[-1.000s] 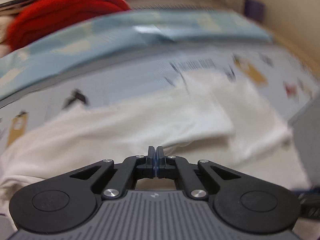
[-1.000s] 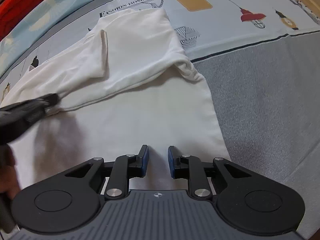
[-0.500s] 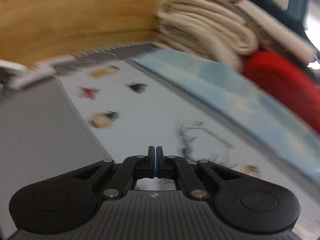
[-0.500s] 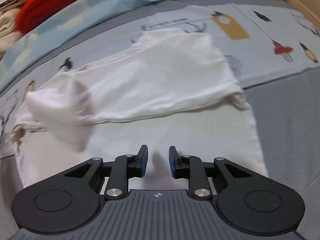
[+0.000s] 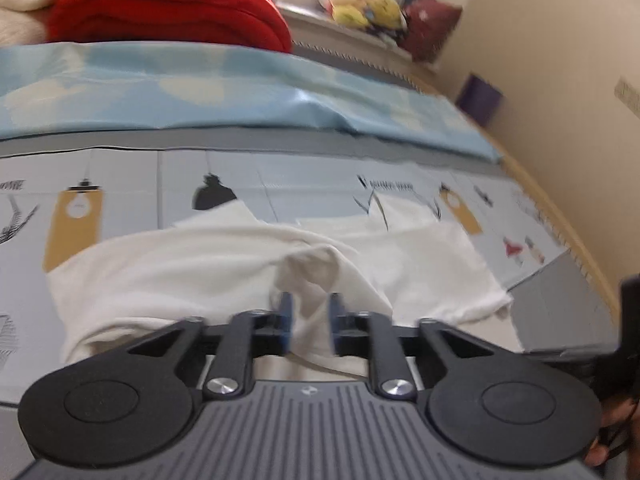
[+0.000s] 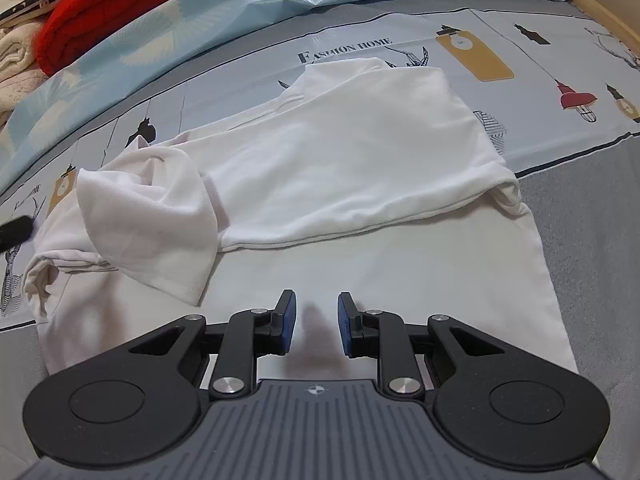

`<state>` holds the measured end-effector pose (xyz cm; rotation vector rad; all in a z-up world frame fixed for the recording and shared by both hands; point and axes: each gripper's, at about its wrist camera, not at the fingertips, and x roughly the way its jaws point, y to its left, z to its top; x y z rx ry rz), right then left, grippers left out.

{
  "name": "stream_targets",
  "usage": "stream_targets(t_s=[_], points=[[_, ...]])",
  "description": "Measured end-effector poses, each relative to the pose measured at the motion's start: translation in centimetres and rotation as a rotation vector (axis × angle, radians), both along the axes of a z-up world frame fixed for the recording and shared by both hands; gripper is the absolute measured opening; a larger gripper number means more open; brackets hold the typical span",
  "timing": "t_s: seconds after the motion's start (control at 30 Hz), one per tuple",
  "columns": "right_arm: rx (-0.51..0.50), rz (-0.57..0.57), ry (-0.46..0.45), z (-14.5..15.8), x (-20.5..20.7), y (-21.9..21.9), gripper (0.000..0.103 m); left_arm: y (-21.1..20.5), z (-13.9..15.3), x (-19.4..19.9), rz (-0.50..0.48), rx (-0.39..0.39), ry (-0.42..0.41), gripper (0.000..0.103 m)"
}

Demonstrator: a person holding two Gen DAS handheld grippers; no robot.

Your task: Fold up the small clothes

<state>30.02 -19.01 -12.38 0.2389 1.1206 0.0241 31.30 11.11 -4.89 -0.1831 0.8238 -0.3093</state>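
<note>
Left wrist view: the left gripper [image 5: 309, 322] stood with its jaws parted; they had just been opening, and a raised lobe of the white garment [image 5: 256, 264] showed in the gap between the blue pads [image 5: 285, 316], which did not appear to press on it. The garment spread ahead of the tongs and to both sides over the printed sheet [image 5: 120, 184]; further ahead lay a pale blue cover [image 5: 180, 92] and a red blanket [image 5: 160, 4]. The frame was smeared, so whether the cloth touched either pad could not be settled. At the right edge, dark gear and part of a hand [image 5: 612, 436] were cut off.

Right wrist view: the right gripper [image 6: 313, 322] was released too, jaws apart with nothing between them, hanging over the flat near panel of the white garment [image 6: 360, 168]. A folded layer lay ahead; a sleeve flap [image 6: 152, 224] sat crumpled ahead and to the left, lying slantwise over the fold edge. A dark tip at the far left edge was probably the other tool, but too little showed to be sure.

Risks, as a judgement: the loose flap could get trapped crooked under the next fold, leaving a lump. Thin cloth might cling to the left pads and be dragged out of line as they withdraw. A shallow pinch on the flat panel could catch only the top layer.
</note>
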Motion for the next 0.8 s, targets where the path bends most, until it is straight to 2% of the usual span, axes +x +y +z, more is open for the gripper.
stream_targets(t_s=[0.03,0.17,0.2,0.23,0.27,0.33,0.4,0.47,0.5,0.53,0.6,0.63,0.67,0.7,0.73,0.77,0.8], points=[[-0.003,0.0,0.0,0.0,0.1,-0.2,0.024,-0.9,-0.3,0.3,-0.005,0.023,-0.004,0.027],[-0.002,-0.02,0.018,-0.5,0.3,-1.5,0.024,-3.5,-1.7,1.8,-0.035,0.031,0.041,0.027],[0.001,-0.023,0.025,-0.6,0.4,-1.8,0.024,-4.0,-2.0,2.5,-0.042,0.062,0.05,0.022],[0.002,-0.025,0.028,-0.7,0.4,-1.9,0.024,-4.7,-2.2,2.7,-0.049,0.086,0.051,0.007],[0.005,-0.026,0.032,-0.7,0.5,-2.1,0.024,-5.1,-2.2,2.8,-0.06,0.089,0.057,0.006],[0.007,-0.026,0.036,-0.8,0.6,-2.1,0.024,-5.1,-1.7,2.9,-0.072,0.076,0.048,0.006],[0.011,-0.025,0.037,-0.9,0.8,-2.1,0.024,-3.0,0.0,2.7,-0.031,-0.003,-0.001,0.005],[0.018,-0.021,0.036,-0.8,0.8,-1.9,0.024,2.4,1.4,2.3,0.146,-0.133,-0.044,0.005],[0.021,-0.016,0.035,-0.8,0.9,-1.6,0.024,6.0,1.9,1.9,0.312,-0.16,-0.056,0.006],[0.024,-0.007,0.035,-0.7,0.9,-1.4,0.024,10.3,2.3,0.8,0.557,-0.16,-0.06,0.006],[0.031,0.009,0.035,-0.7,0.9,-0.9,0.024,18.8,2.5,-3.9,1.13,-0.12,-0.026,0.006],[0.034,0.013,0.033,-0.6,1.0,-0.8,0.024,22.5,2.7,-7.0,1.386,-0.056,-0.026,0.007],[0.035,0.017,0.031,-0.5,1.0,-0.6,0.024,24.4,3.0,-8.8,1.51,0.01,-0.035,0.007],[0.034,0.019,0.028,-0.4,1.0,-0.5,0.024,25.9,3.3,-10.0,1.566,0.048,-0.047,0.007],[0.031,0.019,0.025,-0.3,1.0,-0.4,0.024,26.8,3.5,-10.9,1.563,0.012,-0.071,0.01],[0.031,0.02,0.024,-0.3,1.0,-0.4,0.024,27.1,3.5,-11.3,1.532,-0.052,-0.097,0.022],[0.032,0.024,0.023,-0.2,0.9,-0.3,0.024,27.0,3.3,-11.2,1.473,-0.123,-0.119,0.028]])
